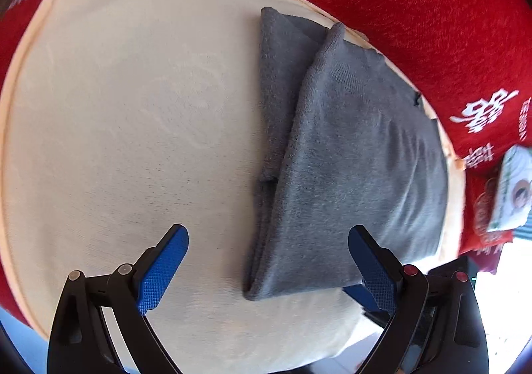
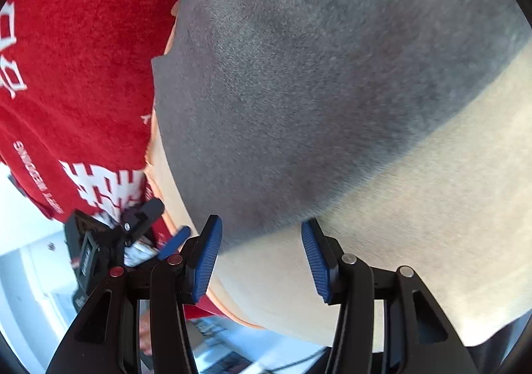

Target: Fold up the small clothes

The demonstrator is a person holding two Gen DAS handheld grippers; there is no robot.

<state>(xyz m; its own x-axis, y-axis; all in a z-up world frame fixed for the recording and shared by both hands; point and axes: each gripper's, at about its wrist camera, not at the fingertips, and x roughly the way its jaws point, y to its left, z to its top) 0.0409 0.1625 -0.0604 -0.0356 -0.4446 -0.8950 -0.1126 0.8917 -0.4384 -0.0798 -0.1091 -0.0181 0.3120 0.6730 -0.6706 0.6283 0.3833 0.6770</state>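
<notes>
Grey garment (image 1: 349, 147): folded knit piece, lying flat on the right half of the cream pad; one long flap laid over another, so a narrower under-layer shows along its left side; far end rising into a small peak; near end a thick rounded fold.
Garment edges: right side reaching the pad's right rim, one dark notch visible there; left half of the pad bare.
Cream pad (image 1: 133, 107): pale cloth-covered work surface with a peach-coloured taped border, resting on the red cloth.
Red cloth (image 1: 415, 8): fleecy, printed with white characters and letters, spread beneath and around the pad.
Left gripper (image 1: 267, 269): jaws spread wide, blue ribbed pads clear of everything; left pad above bare pad surface, right pad just beside the garment's near right corner; nothing clamped.
Right gripper (image 2: 262, 257): jaws parted, nothing pressed between the pads; tips poised close above the garment's near edge, where grey knit meets cream cloth; contact with the fabric possibly present at the right tip, hard to tell through the blur.
Right wrist view of the garment (image 2: 316, 74): fills most of the frame, soft and out of focus, no crease readable.
Printed packet (image 1: 510, 187): small white and green item lying on the red cloth, past the pad's right rim.
</notes>
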